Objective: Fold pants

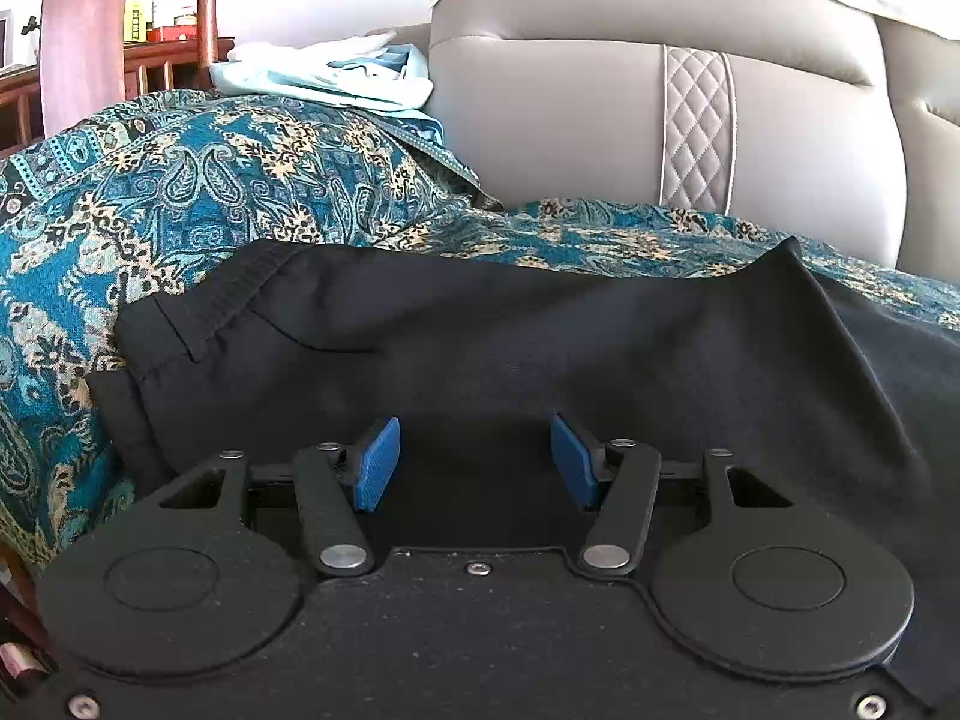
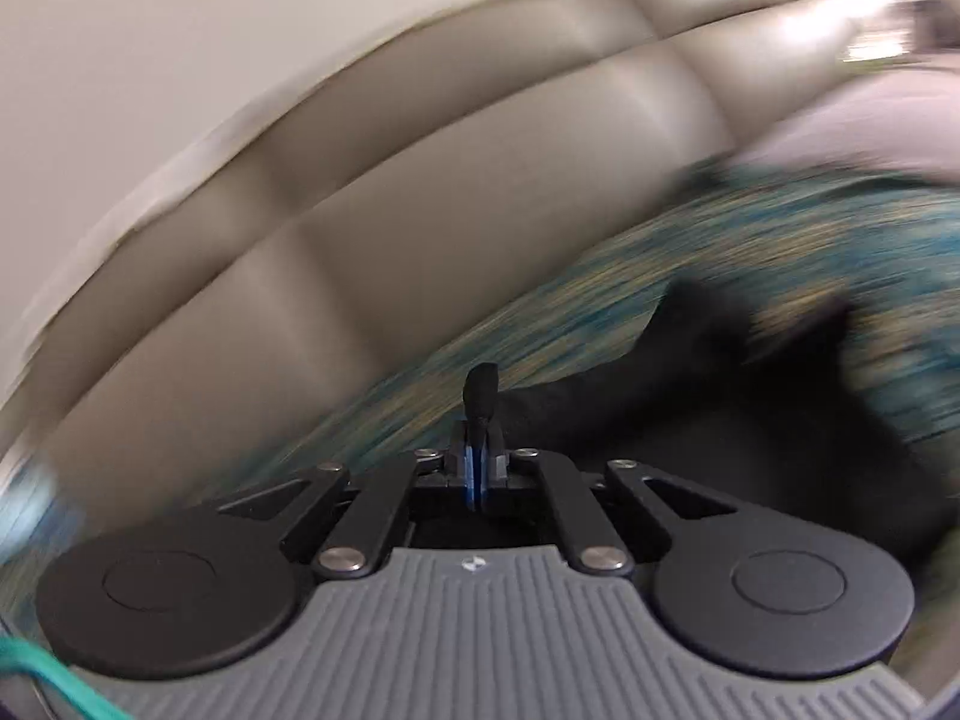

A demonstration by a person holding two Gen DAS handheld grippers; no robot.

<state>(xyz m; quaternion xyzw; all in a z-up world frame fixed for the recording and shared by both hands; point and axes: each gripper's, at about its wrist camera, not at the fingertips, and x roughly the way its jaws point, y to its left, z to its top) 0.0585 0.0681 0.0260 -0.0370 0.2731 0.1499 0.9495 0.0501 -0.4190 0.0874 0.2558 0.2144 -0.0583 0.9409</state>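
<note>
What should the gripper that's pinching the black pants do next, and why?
Probably carry that pinched bit across to lay it over the rest. The right gripper is shut on a small tuft of the black pants, which lie spread on the patterned cover. The left gripper sits open low over them, gripping nothing, so it could steady the cloth.

Home: sofa (image 1: 600, 120), patterned throw (image 1: 180, 180).

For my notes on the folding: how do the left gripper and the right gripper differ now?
The left gripper is open over the black pants; the right gripper is shut, pinching a bit of that dark cloth. Left view sharp; right view blurred. Both have blue pads.
</note>
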